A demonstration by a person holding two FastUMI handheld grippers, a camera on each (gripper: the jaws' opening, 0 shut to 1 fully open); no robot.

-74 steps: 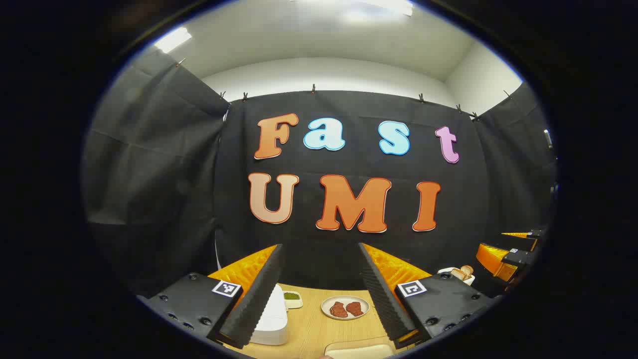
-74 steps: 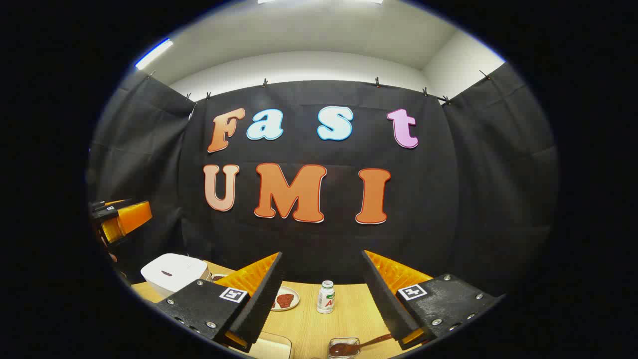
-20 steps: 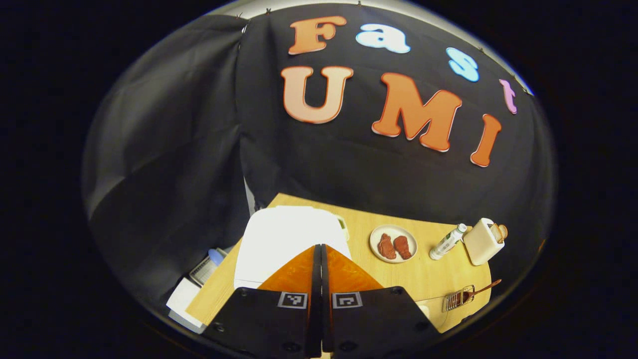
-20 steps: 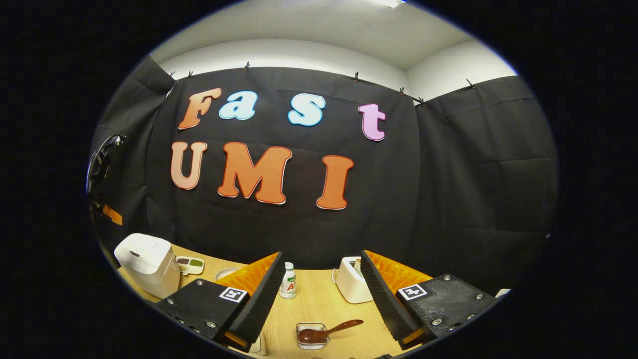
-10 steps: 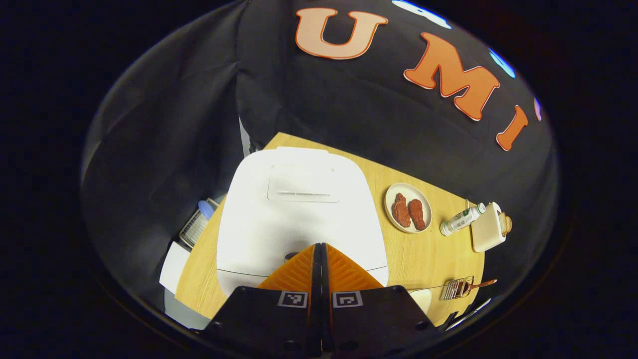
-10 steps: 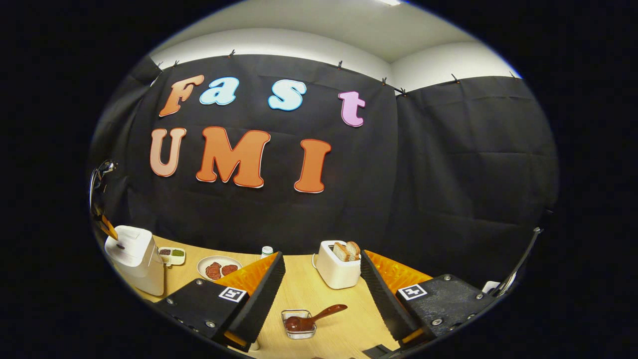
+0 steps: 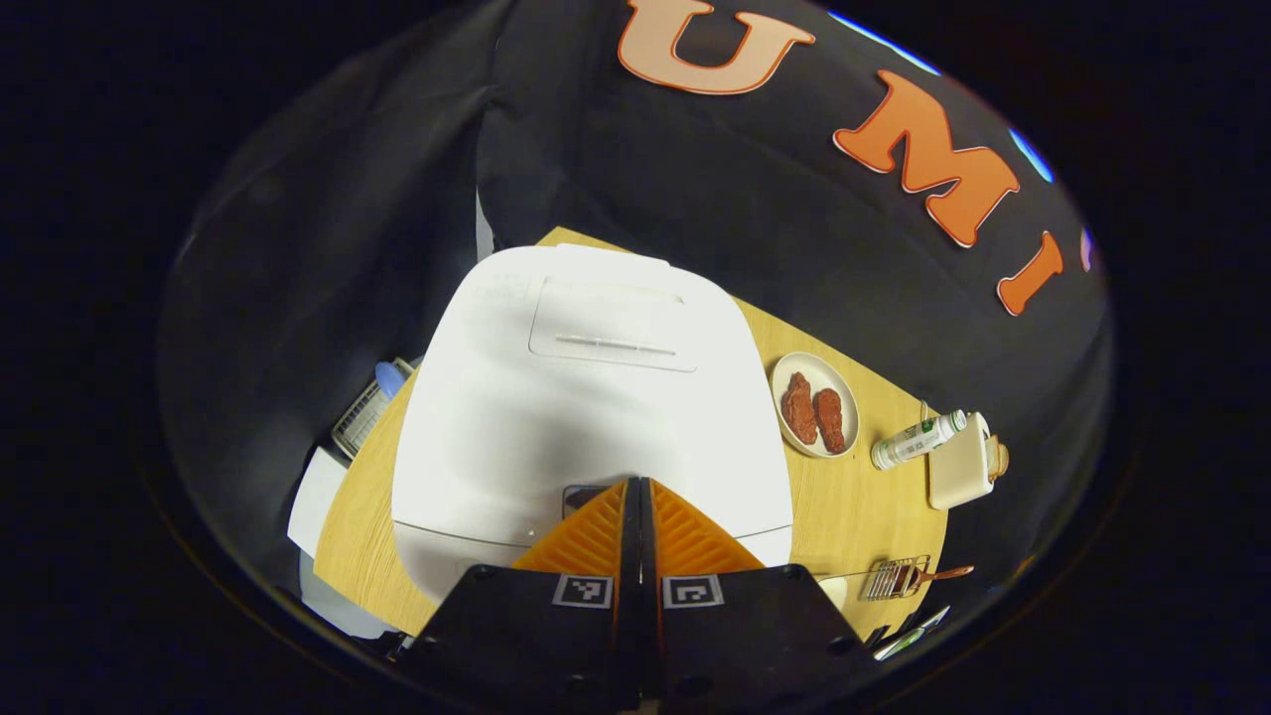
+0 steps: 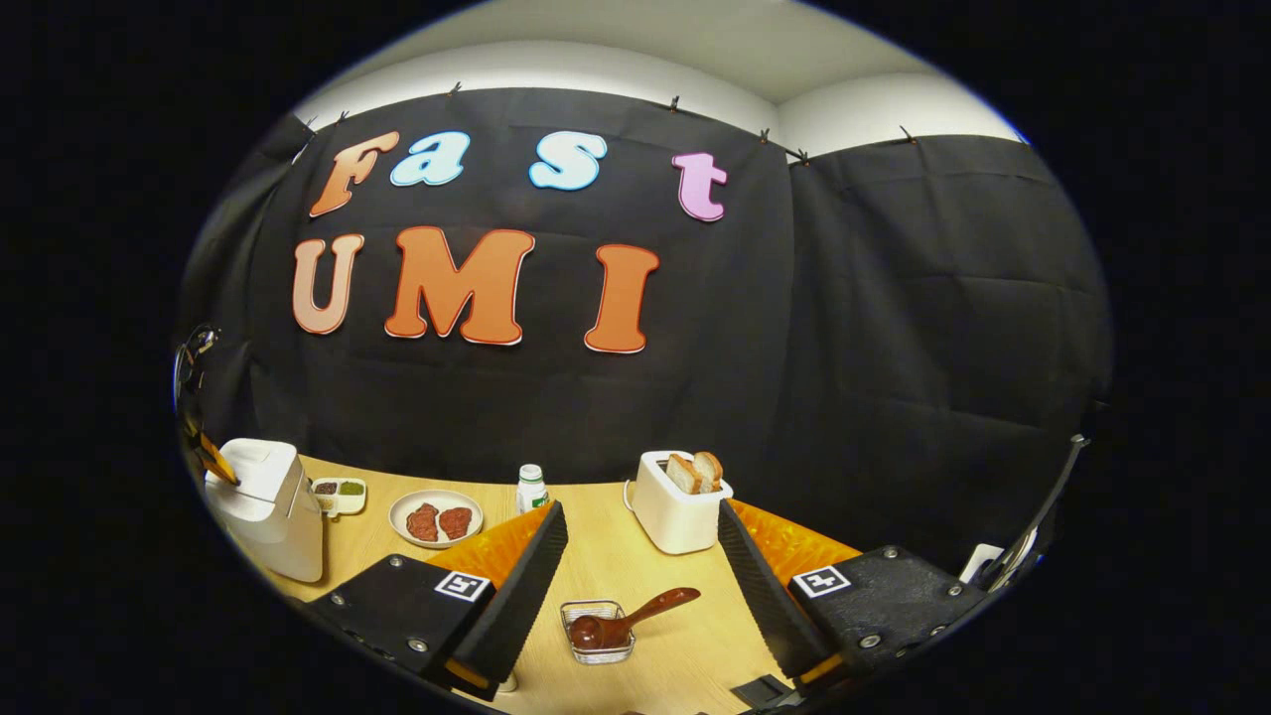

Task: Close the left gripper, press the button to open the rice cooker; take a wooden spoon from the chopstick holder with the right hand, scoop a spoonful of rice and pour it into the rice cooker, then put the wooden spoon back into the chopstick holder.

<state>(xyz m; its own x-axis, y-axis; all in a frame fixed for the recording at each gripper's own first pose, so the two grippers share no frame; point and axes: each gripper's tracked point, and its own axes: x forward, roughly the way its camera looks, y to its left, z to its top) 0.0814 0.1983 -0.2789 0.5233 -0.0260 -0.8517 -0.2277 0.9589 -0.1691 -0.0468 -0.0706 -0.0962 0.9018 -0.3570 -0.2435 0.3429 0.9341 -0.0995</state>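
Left gripper view looks down on the desk [image 7: 874, 516], where the white rice cooker [image 7: 586, 397] takes up the centre, lid down. The left tool [image 7: 637, 487] has its two fingers pressed together with nothing between them, its tip at the dark button [image 7: 581, 495] on the cooker's front edge at 6 o'clock; whether it touches cannot be told. At 3 o'clock from the cooker lies a plate [image 7: 814, 404] with two pieces of meat, beyond it a bottle [image 7: 916, 440] on its side in this view and a toaster [image 7: 958, 462]. At 4 o'clock sits the wire chopstick holder [image 7: 894, 578] with the wooden spoon [image 7: 938, 573] sticking out.

In the right gripper view the right tool [image 8: 640, 556] is spread wide apart and holds nothing. The wooden spoon [image 8: 621, 621] rests in the chopstick holder [image 8: 596, 634] between its fingers, farther off. The toaster [image 8: 677, 511] with bread stands at 12 o'clock from the holder, and the rice cooker [image 8: 266, 506] at 9 o'clock.
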